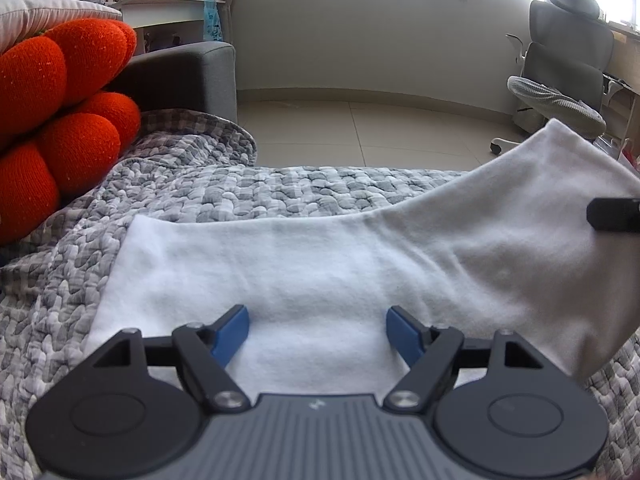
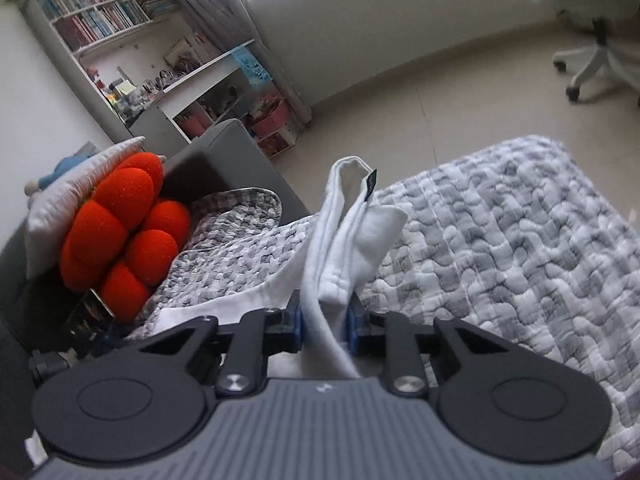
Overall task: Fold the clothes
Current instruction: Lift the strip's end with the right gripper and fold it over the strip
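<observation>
Across the frame's middle, the soft, limp white garment (image 1: 320, 264) droops from the clenched right gripper (image 2: 325, 326); left gripper (image 1: 318, 332) gapes, best pinching a hem.

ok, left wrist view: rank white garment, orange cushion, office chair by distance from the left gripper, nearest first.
From the left gripper:
1. white garment, directly under the open jaws.
2. orange cushion, left, on the quilt.
3. office chair, far right, across the floor by the window.

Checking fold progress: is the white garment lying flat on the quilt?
Partly. Its left part lies flat on the quilt; the right gripper holds the white garment bunched and lifted on the right.
</observation>
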`<state>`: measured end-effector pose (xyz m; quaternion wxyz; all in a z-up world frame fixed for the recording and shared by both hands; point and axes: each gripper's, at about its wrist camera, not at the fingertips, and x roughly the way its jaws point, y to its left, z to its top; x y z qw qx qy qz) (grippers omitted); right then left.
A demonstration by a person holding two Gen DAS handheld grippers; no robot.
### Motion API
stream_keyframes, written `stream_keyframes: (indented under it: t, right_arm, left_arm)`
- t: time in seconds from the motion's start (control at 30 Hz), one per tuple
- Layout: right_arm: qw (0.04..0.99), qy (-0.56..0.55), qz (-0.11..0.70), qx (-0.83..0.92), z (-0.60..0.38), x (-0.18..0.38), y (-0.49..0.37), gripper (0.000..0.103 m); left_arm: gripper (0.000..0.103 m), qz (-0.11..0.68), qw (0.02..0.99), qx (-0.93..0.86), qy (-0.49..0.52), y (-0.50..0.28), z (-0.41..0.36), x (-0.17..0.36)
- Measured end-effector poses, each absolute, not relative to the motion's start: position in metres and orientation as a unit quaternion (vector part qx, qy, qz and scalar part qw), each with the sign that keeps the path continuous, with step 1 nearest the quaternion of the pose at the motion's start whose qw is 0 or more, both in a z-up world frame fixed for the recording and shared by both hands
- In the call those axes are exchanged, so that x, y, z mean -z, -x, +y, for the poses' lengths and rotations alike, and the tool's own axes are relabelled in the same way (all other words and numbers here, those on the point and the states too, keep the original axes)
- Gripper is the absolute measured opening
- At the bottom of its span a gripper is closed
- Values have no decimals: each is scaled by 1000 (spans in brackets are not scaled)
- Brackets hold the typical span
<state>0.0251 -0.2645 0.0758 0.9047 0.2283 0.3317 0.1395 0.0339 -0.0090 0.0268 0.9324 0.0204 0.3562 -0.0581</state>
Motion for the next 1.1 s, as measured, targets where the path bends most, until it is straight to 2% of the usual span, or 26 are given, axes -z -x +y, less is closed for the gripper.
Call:
stream_keyframes:
  t: [0.4,0.57,0.73,0.9,1.1]
  right_arm:
    - [918,-206,318,-117,-245,-82,-22,24]
    - [917,-220,310,-118,-246,-84,-20,24]
    - [916,-232,303,-121,-245,-88,-19,24]
    - [914,-237,309,-114,-245,-86,-21,24]
    - [917,-230,300,-127,-236,-92,-18,23]
  left_arm:
    - [77,347,934,63,-48,-29,-14,-27]
    - [77,349,935,64,-18,-30,-9,-30]
    - [77,339,936,64,-64,-26,-22,-25]
    - [77,347,934,66,-54,-26,-19,-28]
    - [76,330,936,73,-100,-19,-31,-26]
